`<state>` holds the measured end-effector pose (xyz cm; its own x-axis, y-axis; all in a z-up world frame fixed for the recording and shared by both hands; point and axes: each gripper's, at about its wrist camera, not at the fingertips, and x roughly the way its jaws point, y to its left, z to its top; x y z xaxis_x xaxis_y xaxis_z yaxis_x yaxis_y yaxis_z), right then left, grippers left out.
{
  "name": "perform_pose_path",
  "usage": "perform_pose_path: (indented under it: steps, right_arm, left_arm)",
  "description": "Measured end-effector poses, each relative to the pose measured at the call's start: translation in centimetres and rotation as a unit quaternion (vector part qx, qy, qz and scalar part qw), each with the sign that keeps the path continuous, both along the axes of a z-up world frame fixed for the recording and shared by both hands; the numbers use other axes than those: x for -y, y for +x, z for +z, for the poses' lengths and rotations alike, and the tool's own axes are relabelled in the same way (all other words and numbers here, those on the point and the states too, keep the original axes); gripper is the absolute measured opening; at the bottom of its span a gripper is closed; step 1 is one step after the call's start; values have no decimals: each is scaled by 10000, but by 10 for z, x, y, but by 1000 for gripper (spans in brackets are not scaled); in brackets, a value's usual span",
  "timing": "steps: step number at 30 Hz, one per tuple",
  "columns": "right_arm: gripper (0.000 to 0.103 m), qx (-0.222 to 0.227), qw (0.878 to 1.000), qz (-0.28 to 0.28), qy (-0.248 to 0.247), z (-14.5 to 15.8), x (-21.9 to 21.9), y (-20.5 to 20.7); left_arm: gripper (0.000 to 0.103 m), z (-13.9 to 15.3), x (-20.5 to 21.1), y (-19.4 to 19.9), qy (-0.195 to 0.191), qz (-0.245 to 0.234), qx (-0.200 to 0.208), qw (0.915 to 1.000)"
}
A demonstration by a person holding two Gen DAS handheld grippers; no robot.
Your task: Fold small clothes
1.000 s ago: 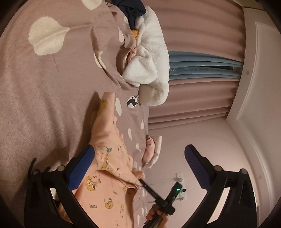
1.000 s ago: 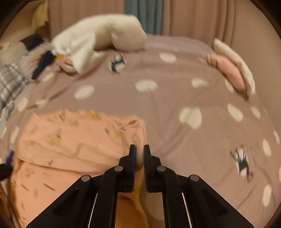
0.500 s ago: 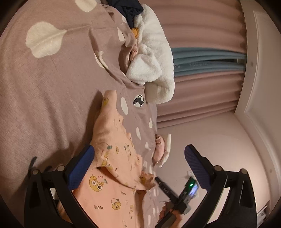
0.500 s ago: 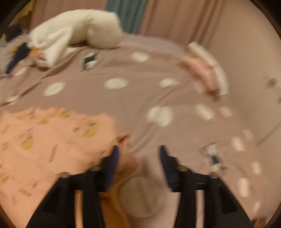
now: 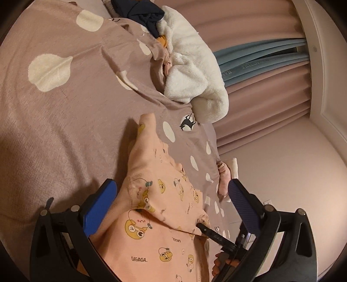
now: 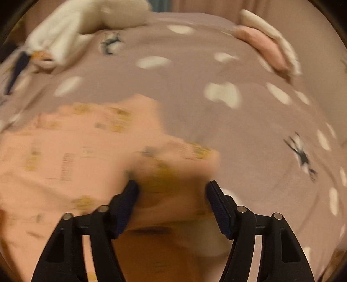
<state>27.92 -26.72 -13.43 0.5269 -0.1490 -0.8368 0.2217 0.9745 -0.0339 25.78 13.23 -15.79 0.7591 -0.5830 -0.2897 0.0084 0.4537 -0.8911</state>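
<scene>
Here, spread on a mauve bed cover with cream blotches point(image 5: 65, 112): a peach cotton child's garment printed with yellow cartoon bears point(image 5: 156, 234), partly folded, one narrow part stretching away across the cover. Printed on its fabric, readable in the left wrist view: "GIGAGA." near the lower edge, and the same word again upside down higher up. On the teal curtain band point(image 5: 260, 63), pale lettering, too small and warped to read for sure. Left tool point(image 5: 173, 206): blue pads wide apart, gripping nothing, the peach garment lying between and beneath them. Right tool point(image 6: 172, 195): just been opening, pads now spread, a bunched fold of the garment point(image 6: 86, 151) between them but not pinched; view smeared by motion. Farther off, a white fleece blanket point(image 5: 190, 71) heaped by dark navy clothing point(image 5: 141, 13), and a folded pink and cream item point(image 6: 266, 43) at the bed's edge.
</scene>
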Motion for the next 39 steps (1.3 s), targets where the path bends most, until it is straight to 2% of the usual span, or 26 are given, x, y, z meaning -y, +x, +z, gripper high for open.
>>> perform_pose_path:
  steps: [1,4,8,11,13,16,18,20,22,24,25,26,28,29,31,32,34,36,39]
  right_arm:
    - [67,5,9999,-99,102,2,8,-4]
    - [67,25,9989,-453,-76,12,23,-14]
    - [67,164,9976,-654,-147,30,28,-49]
    - [67,229,9975,-643,-166,44,25,-82]
    - [68,431,9973,-597,-31,53,28,-94]
    - [73,609,9968,-506,133,63,29,-115]
    - [73,699,9963,-404,300,66,25,-130]
    - [74,768,9954,-176,538,69,19,-143]
    - [81,901,9929,95,773,68,10,-165]
    - [93,1202,9885,83,916,63,6,-191]
    - [95,1277,9873,51,941,57,3,-202]
    - [99,1235,9876,51,962,50,1,-212]
    - [99,905,9900,203,1064,33,-3,-221]
    - [99,734,9908,286,1099,28,-3,-220]
    - [99,490,9915,361,1153,16,-3,-218]
    - [99,440,9912,225,1231,12,1,-215]
    - [99,406,9863,26,1599,4,7,-214]
    - [99,138,9730,-20,2302,-10,17,-210]
    - [99,130,9628,-57,2698,-13,21,-217]
  left_arm:
    - [102,0,0,0,-40,-14,21,10000]
    - [103,1,2,0,-108,-136,78,9998]
    - [102,3,9,2,272,-132,-186,9994]
    - [102,9,16,-4,352,-314,-296,9985]
    - [103,18,21,-13,576,-456,-228,9970]
    - [103,39,25,-42,1219,-407,-97,9917]
    - [102,48,23,-63,1265,-445,-78,9909]
    - [103,52,21,-87,1257,-592,-238,9900]
    - [103,51,19,-110,1402,-624,-409,9873]
    - [103,47,15,-134,1468,-477,-522,9866]
    - [103,44,14,-143,1586,-416,-648,9843]
    - [103,38,14,-152,1960,-353,-961,9752]
    - [102,32,18,-159,2753,-195,-1438,9503]
    - [102,31,21,-164,3096,-52,-1484,9392]
    - [102,27,24,-175,3429,105,-1453,9280]
    - [102,22,24,-179,3449,124,-1512,9263]
    - [102,12,23,-185,3303,12,-1592,9304]
    - [102,4,22,-187,3143,-220,-1667,9343]
    - [102,-1,12,-193,2855,-265,-1756,9418]
